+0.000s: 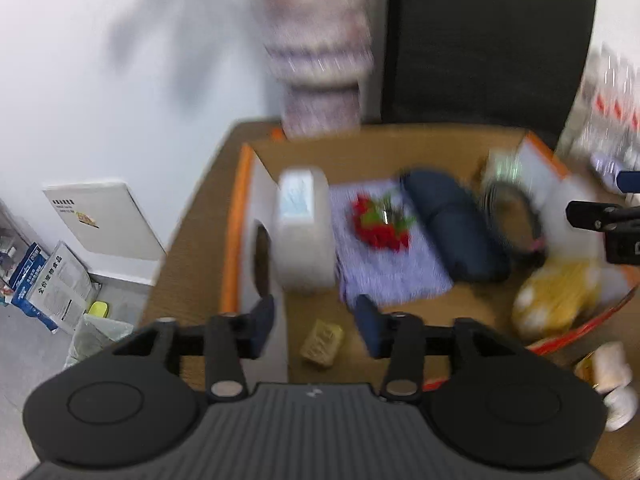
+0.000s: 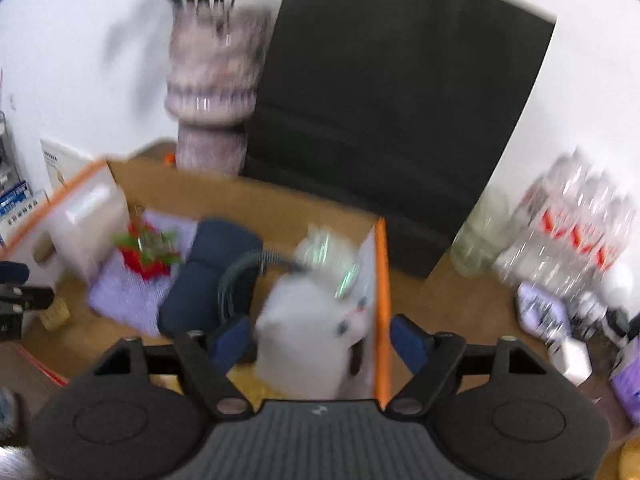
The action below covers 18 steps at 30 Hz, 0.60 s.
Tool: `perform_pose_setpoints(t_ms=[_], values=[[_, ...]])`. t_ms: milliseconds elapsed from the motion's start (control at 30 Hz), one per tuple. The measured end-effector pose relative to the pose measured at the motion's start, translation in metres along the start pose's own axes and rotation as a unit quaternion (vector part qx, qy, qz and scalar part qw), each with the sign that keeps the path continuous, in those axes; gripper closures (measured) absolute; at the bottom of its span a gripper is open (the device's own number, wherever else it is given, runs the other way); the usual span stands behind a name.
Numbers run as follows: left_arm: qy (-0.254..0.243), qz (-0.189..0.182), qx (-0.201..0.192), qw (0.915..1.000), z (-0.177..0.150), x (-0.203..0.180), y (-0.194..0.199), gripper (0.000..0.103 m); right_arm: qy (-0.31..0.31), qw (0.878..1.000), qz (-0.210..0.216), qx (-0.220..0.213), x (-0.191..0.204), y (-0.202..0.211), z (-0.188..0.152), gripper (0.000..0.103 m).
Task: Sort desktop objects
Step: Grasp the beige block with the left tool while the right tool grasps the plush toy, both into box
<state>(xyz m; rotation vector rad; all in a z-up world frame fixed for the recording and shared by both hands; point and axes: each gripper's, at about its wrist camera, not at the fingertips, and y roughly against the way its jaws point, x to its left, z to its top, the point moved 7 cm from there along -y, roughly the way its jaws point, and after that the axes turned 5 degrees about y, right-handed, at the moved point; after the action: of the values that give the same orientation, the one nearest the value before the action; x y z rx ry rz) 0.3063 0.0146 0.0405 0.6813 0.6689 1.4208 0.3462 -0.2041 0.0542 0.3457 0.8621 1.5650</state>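
Hovering over the cardboard box (image 1: pixel 256 168): left gripper (image 1: pixel 316 324) wide and empty, small yellow block (image 1: pixel 322 343) below its gap. Right gripper (image 2: pixel 322 340) also wide, white plush toy (image 2: pixel 308 336) between its fingers at 12 o'clock — contact unclear. Risk: plush snagging the orange-edged box wall (image 2: pixel 382 300), or landing on the cable coil (image 2: pixel 236 284) — heavy blur suggests fast motion.

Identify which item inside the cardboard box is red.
The bunch of red artificial flowers lying on the lilac cloth; the roll of tissue is white and the pouch navy.
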Motion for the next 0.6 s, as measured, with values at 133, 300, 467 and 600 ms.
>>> perform_pose_setpoints(t_ms=[133,300,467,600], values=[[0.036,-0.012,0.013,0.9992,0.025,0.014,0.039,0.031,-0.045,0.998,0.053,0.004,-0.019,0.037,0.037,0.014],[0.038,0.021,0.022,0.9988,0.033,0.022,0.078,0.009,-0.104,0.990,0.096,0.022,-0.027,0.069,0.054,0.014],[0.050,0.011,0.018,0.9985,0.021,0.025,0.099,0.000,-0.097,0.989,0.108,0.033,-0.015,0.093,0.035,0.014],[0.057,0.034,-0.038,0.9970,0.001,0.030,0.120,0.000,-0.097,0.990,0.104,0.014,-0.008,0.113,0.017,0.014]])
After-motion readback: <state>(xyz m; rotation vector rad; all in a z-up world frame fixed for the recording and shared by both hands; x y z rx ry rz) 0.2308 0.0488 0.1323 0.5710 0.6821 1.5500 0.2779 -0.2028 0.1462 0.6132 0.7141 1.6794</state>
